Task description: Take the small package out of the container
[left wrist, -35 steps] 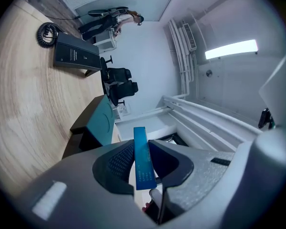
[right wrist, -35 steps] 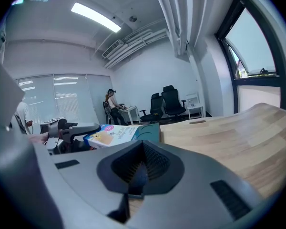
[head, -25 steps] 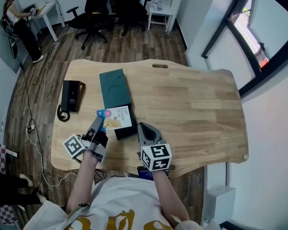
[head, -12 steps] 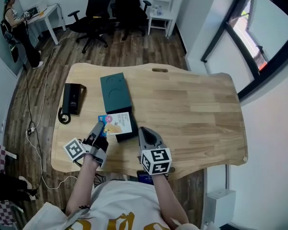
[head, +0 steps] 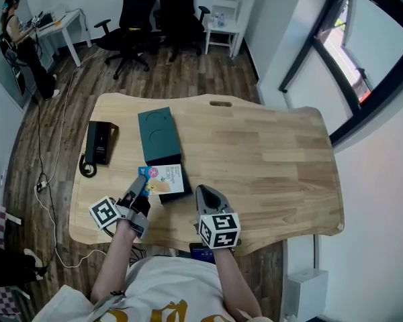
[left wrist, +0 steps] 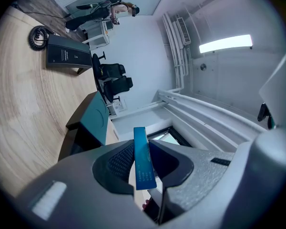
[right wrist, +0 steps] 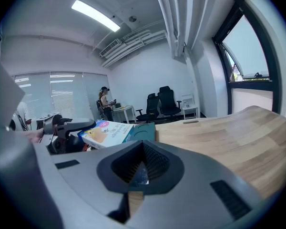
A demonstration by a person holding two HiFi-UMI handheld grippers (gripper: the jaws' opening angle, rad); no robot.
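The small package (head: pixel 164 178), white and blue with a pink mark, sits tilted over the open dark container (head: pixel 181 194). Behind it lies the container's teal lid (head: pixel 158 135). My left gripper (head: pixel 140 184) is shut on the package's left edge. In the left gripper view the package (left wrist: pixel 143 163) shows edge-on as a thin blue strip pinched between the pads, with the teal lid (left wrist: pixel 93 123) beyond. My right gripper (head: pixel 205 193) rests just right of the container, shut with nothing in it. In the right gripper view its jaws (right wrist: pixel 142 152) meet, and the package (right wrist: pixel 107 132) hangs at left.
A black desk phone (head: pixel 99 143) with a coiled cord lies at the table's left. The wooden table (head: pixel 269 159) has a slot (head: pixel 220 103) at its far edge. Office chairs (head: pixel 154 12) and a person at a desk (head: pixel 17 25) are far behind.
The head view has shifted a little. Both grippers and the package keep their places relative to the container.
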